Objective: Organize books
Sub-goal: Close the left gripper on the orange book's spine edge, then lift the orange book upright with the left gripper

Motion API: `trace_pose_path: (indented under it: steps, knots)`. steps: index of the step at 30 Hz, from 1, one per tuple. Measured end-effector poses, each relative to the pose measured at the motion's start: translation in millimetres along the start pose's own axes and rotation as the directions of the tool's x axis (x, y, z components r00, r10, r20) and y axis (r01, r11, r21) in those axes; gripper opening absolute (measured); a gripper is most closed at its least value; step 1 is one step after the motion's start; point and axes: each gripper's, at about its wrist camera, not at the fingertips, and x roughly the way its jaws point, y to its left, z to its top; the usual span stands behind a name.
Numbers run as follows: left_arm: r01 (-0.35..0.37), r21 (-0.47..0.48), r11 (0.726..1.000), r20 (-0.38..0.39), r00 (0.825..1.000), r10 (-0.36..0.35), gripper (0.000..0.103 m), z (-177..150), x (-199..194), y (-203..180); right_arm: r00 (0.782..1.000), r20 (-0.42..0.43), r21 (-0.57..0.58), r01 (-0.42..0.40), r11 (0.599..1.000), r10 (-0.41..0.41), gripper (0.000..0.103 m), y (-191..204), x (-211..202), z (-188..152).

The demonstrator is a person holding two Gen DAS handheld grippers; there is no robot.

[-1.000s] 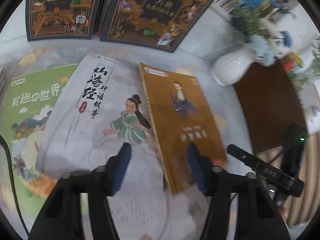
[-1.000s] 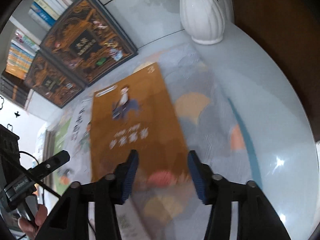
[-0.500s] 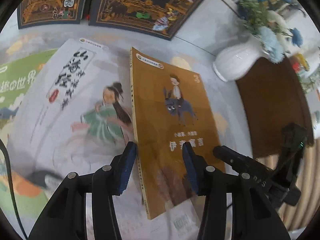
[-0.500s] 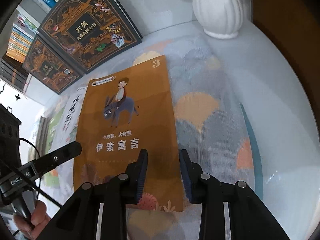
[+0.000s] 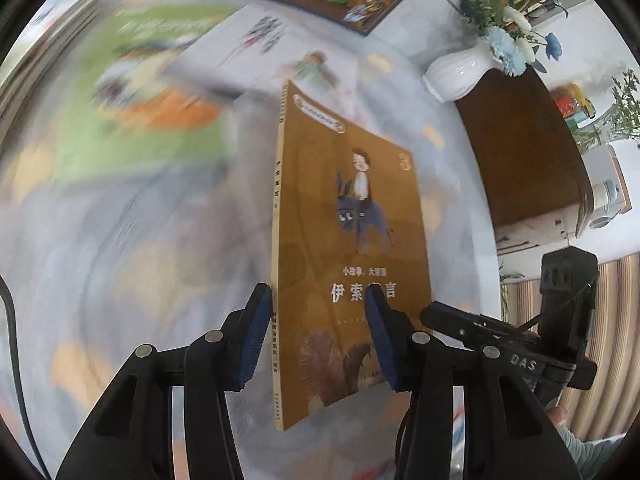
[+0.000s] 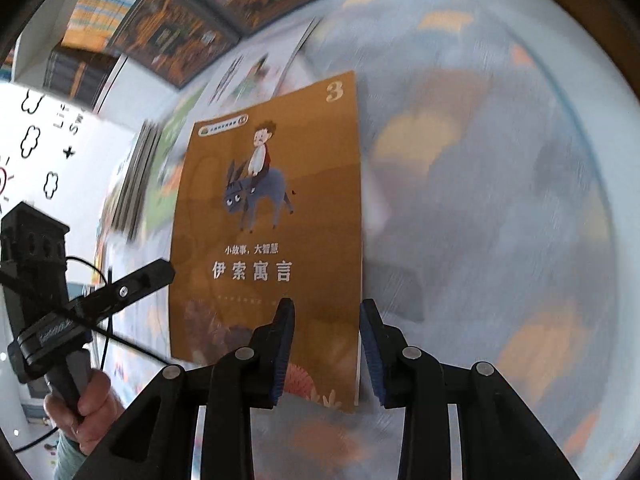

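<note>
Blurred tabletop [image 5: 120,240] filled the frame; our left gripper [image 5: 316,336] and right gripper [image 6: 326,354] both clamped the brown fable book [image 5: 352,240] at frame centre, its long axis pointing away.

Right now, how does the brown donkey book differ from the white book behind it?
Pose: the brown donkey book is tilted up, spine showing; the white book lies flat on the table.
Handling: the brown one sits between the left tongs and the right tongs; the white one is untouched.
Cover: a boy on a donkey versus a figure in green.
Both are thin picture books.
</note>
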Motion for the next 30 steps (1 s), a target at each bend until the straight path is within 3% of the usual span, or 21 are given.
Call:
trace_pose_path:
  steps: [3, 7, 11, 18, 20, 22, 23, 25, 28, 30]
  knots:
    - [-0.003, -0.057, 0.998, -0.018, 1.000, 0.002, 0.044, -24.4, -7.3, 30.6, 0.999, -0.034, -0.039, 0.020, 0.999, -0.021, 0.033, 19.3, 14.8, -22.4]
    - [-0.002, -0.107, 0.994, -0.022, 1.000, 0.000, 0.044, -40.4, -13.5, 56.9, 0.999, -0.017, -0.058, 0.033, 0.998, -0.034, 0.033, 37.4, 18.7, -36.2]
    - [-0.005, -0.089, 0.996, -0.032, 0.999, 0.002, 0.044, -52.9, -17.4, 65.1, 0.988, 0.048, -0.027, 0.149, 0.989, -0.147, 0.030, 41.0, 19.1, -55.5]
    - [0.062, -0.016, 0.998, -0.083, 0.995, -0.063, 0.046, -61.1, -13.0, 53.4, 0.982, 0.079, 0.018, 0.168, 0.986, -0.169, 0.031, 55.3, 22.8, -76.6]
    - [0.156, -0.035, 0.987, -0.046, 0.986, -0.157, 0.046, -61.4, -26.3, 54.8, 0.991, 0.083, 0.100, 0.094, 0.991, -0.102, 0.031, 45.0, 18.4, -75.1]
    - [0.295, -0.066, 0.953, 0.001, 0.955, -0.295, 0.046, -57.2, -43.2, 58.6, 0.997, 0.081, 0.185, -0.022, 0.982, 0.007, 0.031, 36.3, 20.7, -74.3]
    - [0.330, -0.068, 0.941, 0.015, 0.944, -0.330, 0.046, -53.9, -49.6, 59.8, 0.996, 0.084, 0.207, -0.043, 0.977, 0.026, 0.031, 34.8, 20.6, -75.5]
    - [0.311, -0.043, 0.949, 0.000, 0.950, -0.311, 0.046, -48.7, -50.0, 58.7, 0.995, 0.091, 0.219, -0.055, 0.974, 0.036, 0.031, 38.5, 24.9, -77.2]
    - [0.201, -0.004, 0.980, -0.058, 0.978, -0.201, 0.039, -48.2, -28.1, 59.4, 0.994, 0.110, 0.211, -0.028, 0.977, 0.005, 0.031, 49.0, 28.7, -80.2]
    - [0.217, -0.022, 0.976, -0.097, 0.971, -0.218, 0.029, -51.1, -11.7, 63.0, 0.993, 0.121, 0.213, -0.016, 0.977, -0.011, 0.031, 50.9, 28.4, -81.6]
